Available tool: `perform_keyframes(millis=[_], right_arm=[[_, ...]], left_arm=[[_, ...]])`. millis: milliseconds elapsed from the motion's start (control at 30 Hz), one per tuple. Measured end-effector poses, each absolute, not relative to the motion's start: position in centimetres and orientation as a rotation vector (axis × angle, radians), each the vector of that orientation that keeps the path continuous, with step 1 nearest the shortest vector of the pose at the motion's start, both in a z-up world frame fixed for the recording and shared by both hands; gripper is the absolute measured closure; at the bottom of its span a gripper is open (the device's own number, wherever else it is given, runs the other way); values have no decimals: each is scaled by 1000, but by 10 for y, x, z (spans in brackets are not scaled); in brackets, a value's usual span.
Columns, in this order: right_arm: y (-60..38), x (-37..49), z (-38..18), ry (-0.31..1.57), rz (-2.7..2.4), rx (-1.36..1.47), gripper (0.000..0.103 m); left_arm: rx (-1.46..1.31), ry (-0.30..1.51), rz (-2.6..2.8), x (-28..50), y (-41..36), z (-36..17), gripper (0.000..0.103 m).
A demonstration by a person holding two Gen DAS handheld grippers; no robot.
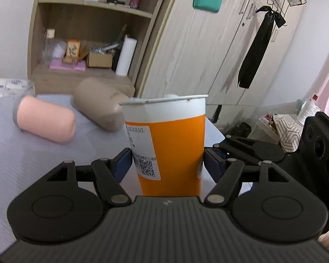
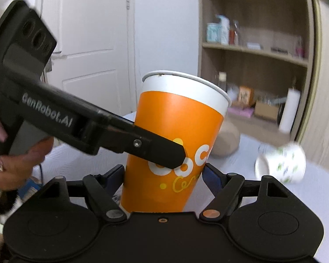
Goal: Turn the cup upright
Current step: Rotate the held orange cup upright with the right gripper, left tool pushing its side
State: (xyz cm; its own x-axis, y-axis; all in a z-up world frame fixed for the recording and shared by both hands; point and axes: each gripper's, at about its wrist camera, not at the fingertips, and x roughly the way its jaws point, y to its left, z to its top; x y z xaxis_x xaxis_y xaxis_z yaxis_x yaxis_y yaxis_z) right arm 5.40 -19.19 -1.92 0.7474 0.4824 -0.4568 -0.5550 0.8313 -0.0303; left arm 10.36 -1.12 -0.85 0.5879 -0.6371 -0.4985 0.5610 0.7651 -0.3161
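An orange and white paper cup [image 1: 175, 144] stands mouth up, held in the air above the grey table. It also shows in the right wrist view [image 2: 175, 135]. My left gripper [image 1: 166, 164] is shut on the cup, its blue pads pressed on both sides. My right gripper [image 2: 163, 175] is also closed on the cup's lower body. The left gripper's black finger [image 2: 160, 151] crosses the cup's front in the right wrist view. The right gripper's body [image 1: 318, 153] shows at the right of the left wrist view.
A pink roll [image 1: 46, 120] and a tan case [image 1: 98, 107] lie on the grey table [image 1: 33, 164]. A white mug with green print [image 2: 283, 164] lies on its side at the right. A wooden shelf [image 1: 94, 32] and wardrobe stand behind.
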Motion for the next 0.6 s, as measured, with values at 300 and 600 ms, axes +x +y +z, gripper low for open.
perform_keyframes(millis=[300,600], right_arm=[[-185,88,-21,448,532,-232,22],[-182,117,-31,398,524,-302,23]], left_arm=[[-110,547,-714,123,-9,-8,33],[-125,509,-718,160,-5,-20,33]])
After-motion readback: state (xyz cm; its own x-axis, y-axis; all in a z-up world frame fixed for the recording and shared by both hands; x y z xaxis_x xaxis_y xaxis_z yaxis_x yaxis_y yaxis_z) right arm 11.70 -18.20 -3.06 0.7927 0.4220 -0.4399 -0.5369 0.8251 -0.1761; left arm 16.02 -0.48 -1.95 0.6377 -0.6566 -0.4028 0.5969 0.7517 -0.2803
